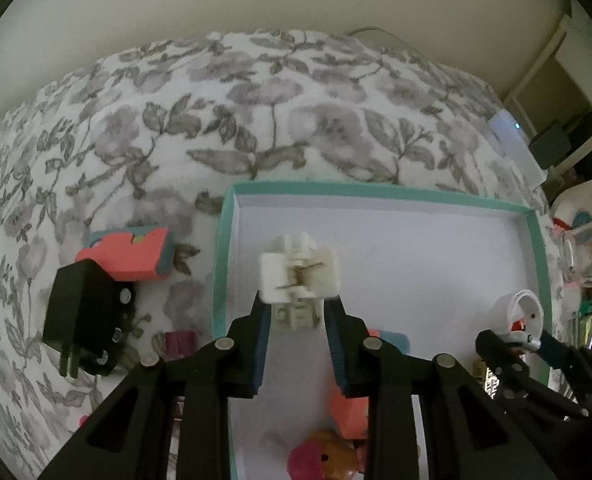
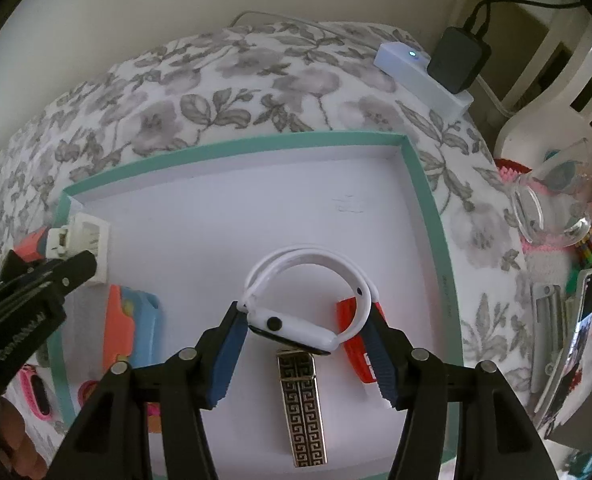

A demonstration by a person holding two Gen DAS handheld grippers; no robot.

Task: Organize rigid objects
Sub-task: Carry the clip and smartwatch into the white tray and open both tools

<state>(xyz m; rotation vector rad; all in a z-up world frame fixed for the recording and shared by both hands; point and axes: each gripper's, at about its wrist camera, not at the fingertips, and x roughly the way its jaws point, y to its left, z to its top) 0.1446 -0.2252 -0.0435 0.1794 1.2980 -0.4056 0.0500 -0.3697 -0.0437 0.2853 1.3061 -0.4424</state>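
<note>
Here, the left tongs (image 1: 296,304) pinch a white clip (image 1: 297,270), a blocky plastic piece with a small metal spring across its middle, over the near-left part of the teal-rimmed tray (image 1: 415,194). The tray lies on a floral cloth (image 1: 256,112); whether a bench or a bed is beneath, I cannot tell. The right tongs (image 2: 307,330) grip a white watch (image 2: 292,330) by its case, the looped strap (image 2: 311,264) arching beyond the tips, above the tray's middle. Under the watch lie a patterned gold bar (image 2: 303,404) and a red piece (image 2: 355,344), partly hidden by the right finger. A coral-and-blue block (image 2: 130,330) lies by the tray's left wall. Outside it, near the cloth's left edge, sit a black plug (image 1: 80,312) and another coral block (image 1: 136,254). The clutter off the right edge is too blurred to name.
</note>
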